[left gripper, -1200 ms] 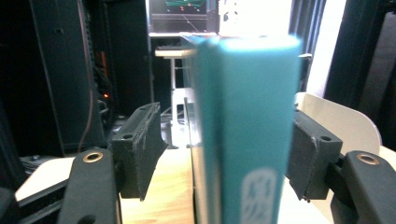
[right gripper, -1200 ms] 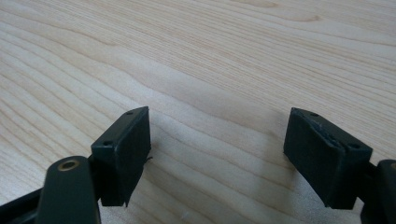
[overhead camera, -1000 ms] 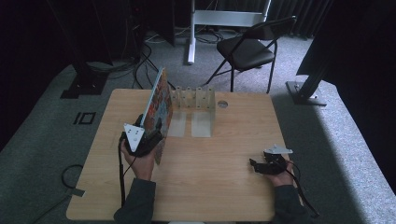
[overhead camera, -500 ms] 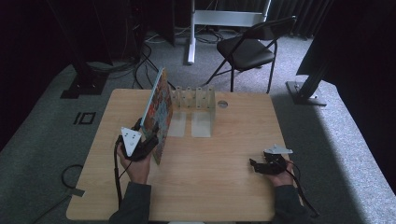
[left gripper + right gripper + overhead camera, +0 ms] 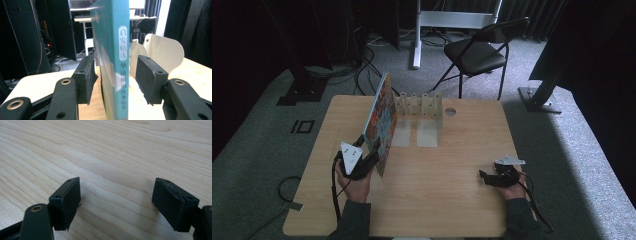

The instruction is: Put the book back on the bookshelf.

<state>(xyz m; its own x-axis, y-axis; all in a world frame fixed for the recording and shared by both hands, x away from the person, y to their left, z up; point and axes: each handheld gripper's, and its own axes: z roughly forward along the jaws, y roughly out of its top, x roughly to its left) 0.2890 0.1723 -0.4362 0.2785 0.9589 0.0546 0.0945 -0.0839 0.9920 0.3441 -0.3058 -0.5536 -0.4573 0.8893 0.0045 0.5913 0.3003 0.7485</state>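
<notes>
A thin book (image 5: 381, 112) with a colourful cover stands on edge on the wooden table (image 5: 437, 200), left of centre. My left gripper (image 5: 373, 152) is at the book's near end, with the teal spine (image 5: 123, 50) between its jaws. In the left gripper view the left gripper (image 5: 116, 75) has been closing; a gap still shows between the right pad (image 5: 150, 77) and the spine, so the pads do not press on it. At the near right of the table my right gripper (image 5: 485, 178) rests low, and in its own view the right gripper (image 5: 116, 202) is open over bare wood.
A pale rack with upright dividers (image 5: 419, 102) stands just behind the book, and its white plates (image 5: 162, 52) show past the spine. A black folding chair (image 5: 482, 52) and cables lie on the floor beyond the table. A small round hole (image 5: 450, 111) marks the tabletop.
My left gripper has shifted slightly toward the near left beside the book's near end. The right gripper has kept still.
</notes>
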